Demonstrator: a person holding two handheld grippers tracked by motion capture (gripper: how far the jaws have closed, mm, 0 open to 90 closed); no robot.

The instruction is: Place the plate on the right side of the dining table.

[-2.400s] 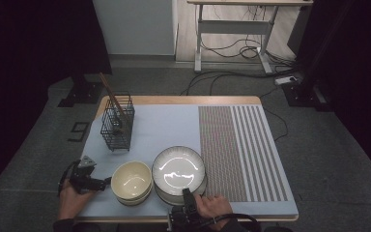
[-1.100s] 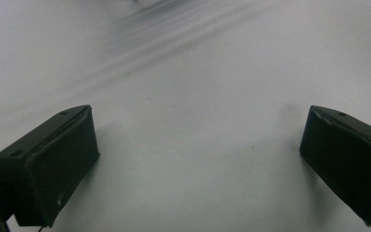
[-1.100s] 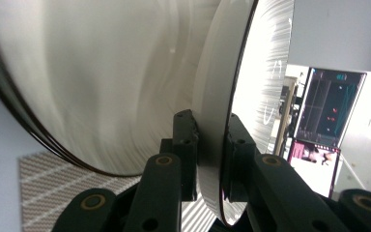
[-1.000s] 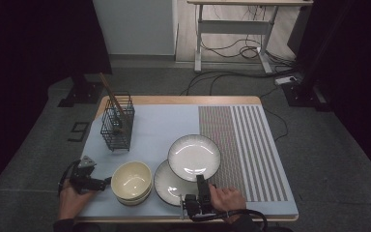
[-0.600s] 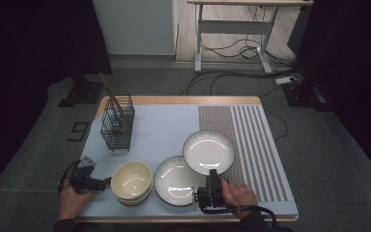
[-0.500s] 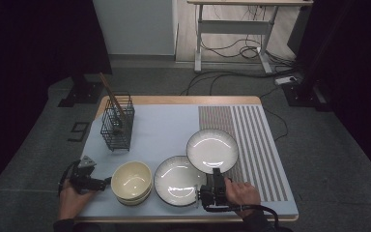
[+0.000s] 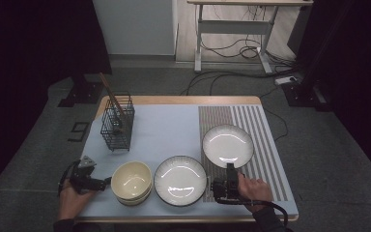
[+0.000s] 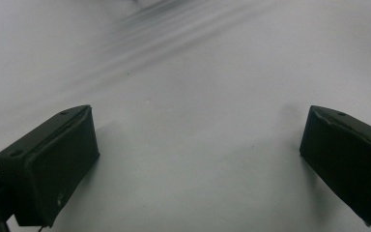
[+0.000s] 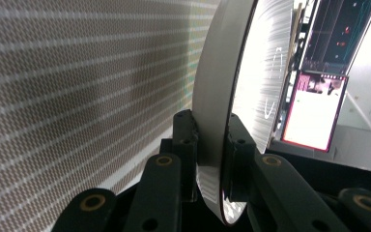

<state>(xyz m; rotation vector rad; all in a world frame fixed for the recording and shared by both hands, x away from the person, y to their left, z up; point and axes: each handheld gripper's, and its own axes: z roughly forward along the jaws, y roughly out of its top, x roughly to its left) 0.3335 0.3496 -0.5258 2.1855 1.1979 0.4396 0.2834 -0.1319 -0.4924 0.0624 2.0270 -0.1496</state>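
Note:
My right gripper (image 7: 230,167) is shut on the near rim of a white plate (image 7: 228,145), which it holds over the striped mat (image 7: 265,145) at the table's right. In the right gripper view the plate (image 9: 232,87) stands edge-on, and the right gripper (image 9: 211,140) pinches its rim from both sides. A second white plate with a dark rim (image 7: 180,180) lies flat to the left of it. My left gripper (image 7: 106,182) rests open beside a stack of cream bowls (image 7: 132,180). In the left gripper view the left gripper (image 8: 198,159) has its jaws wide apart over a pale surface, with nothing between them.
A black wire basket (image 7: 117,126) with wooden utensils stands at the back left of the pale blue mat (image 7: 159,130). The table's front edge runs just below both hands. A desk frame and cables lie on the floor beyond the table.
The right gripper has carried the upper plate off the other plate and to the right, over the striped mat. The left gripper and the bowls have stayed put.

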